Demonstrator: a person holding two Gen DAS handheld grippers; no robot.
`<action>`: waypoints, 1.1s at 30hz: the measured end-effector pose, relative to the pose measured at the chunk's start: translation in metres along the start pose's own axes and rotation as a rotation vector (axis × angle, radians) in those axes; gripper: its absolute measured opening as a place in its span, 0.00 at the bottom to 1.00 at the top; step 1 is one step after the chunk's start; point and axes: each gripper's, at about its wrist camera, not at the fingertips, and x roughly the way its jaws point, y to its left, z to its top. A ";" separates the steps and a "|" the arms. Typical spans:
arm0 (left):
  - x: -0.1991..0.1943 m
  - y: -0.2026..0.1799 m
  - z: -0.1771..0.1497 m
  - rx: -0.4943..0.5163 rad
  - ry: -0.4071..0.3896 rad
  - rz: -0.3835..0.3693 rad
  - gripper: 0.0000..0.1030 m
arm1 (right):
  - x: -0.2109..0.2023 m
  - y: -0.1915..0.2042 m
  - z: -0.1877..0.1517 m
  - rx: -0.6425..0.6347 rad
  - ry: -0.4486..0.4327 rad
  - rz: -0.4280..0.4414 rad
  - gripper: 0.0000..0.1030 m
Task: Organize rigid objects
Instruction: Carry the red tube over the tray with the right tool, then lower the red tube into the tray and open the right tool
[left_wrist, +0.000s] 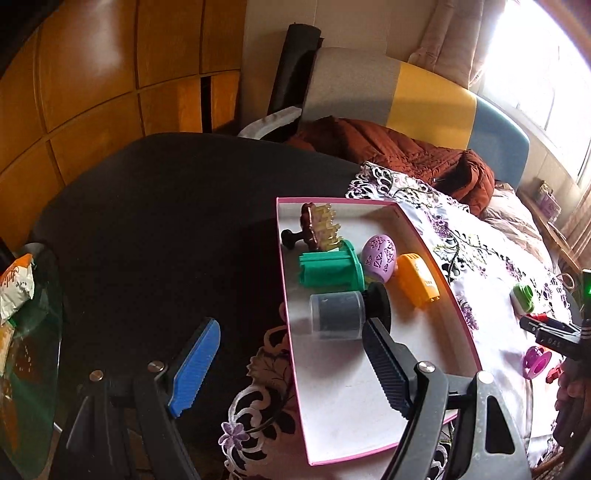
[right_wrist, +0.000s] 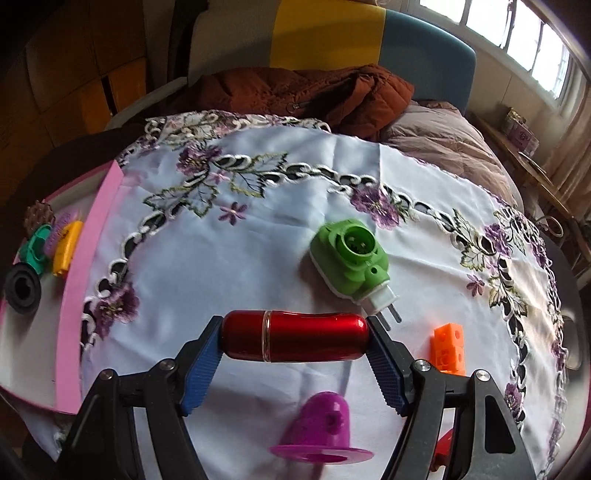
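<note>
Tongs on the right (right_wrist: 295, 341) pinch a red metal cylinder (right_wrist: 295, 339) crosswise, one ribbed blue pad on each rounded end, and it sits just above the white embroidered cloth (right_wrist: 207, 266) that covers the counter. Just beyond the cylinder lies a green plug-in device (right_wrist: 349, 258) with white prongs pointing toward the right-hand finger. An orange block (right_wrist: 447, 349) rests on the cloth to the right of that finger, and a magenta cone-shaped piece (right_wrist: 321, 432) with a wide flange stands close under the camera, between the two arms of the tool.

The left tongs (left_wrist: 291, 350) are spread wide with nothing between them. Their blue-padded finger (left_wrist: 195, 365) hangs over the dark bare part of the counter (left_wrist: 147, 221), and the other finger reaches over a pink-edged white box (left_wrist: 369, 387), its tip close to a grey capped cylinder (left_wrist: 338, 314) with a black disc (left_wrist: 378, 302) at its end; whether it touches them I cannot tell. Deeper in the box are a teal ribbed piece (left_wrist: 328, 267), a lilac patterned egg (left_wrist: 378, 258), an orange case (left_wrist: 417, 278), and a yellowish comb-like clip (left_wrist: 321, 225) on a dark brown base in the far corner. The box lies partly on the cloth, partly on the dark counter. A rust-coloured quilted jacket (right_wrist: 306, 92) is heaped beyond the cloth.
</note>
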 end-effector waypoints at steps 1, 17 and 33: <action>0.000 0.001 0.000 -0.004 -0.001 -0.001 0.78 | -0.006 0.007 0.002 -0.009 -0.017 0.012 0.72; -0.005 0.013 -0.001 -0.027 -0.009 -0.005 0.79 | -0.063 0.149 0.017 -0.247 -0.142 0.316 0.72; -0.001 0.025 -0.002 -0.054 0.001 0.000 0.78 | 0.011 0.229 0.038 -0.357 -0.015 0.277 0.72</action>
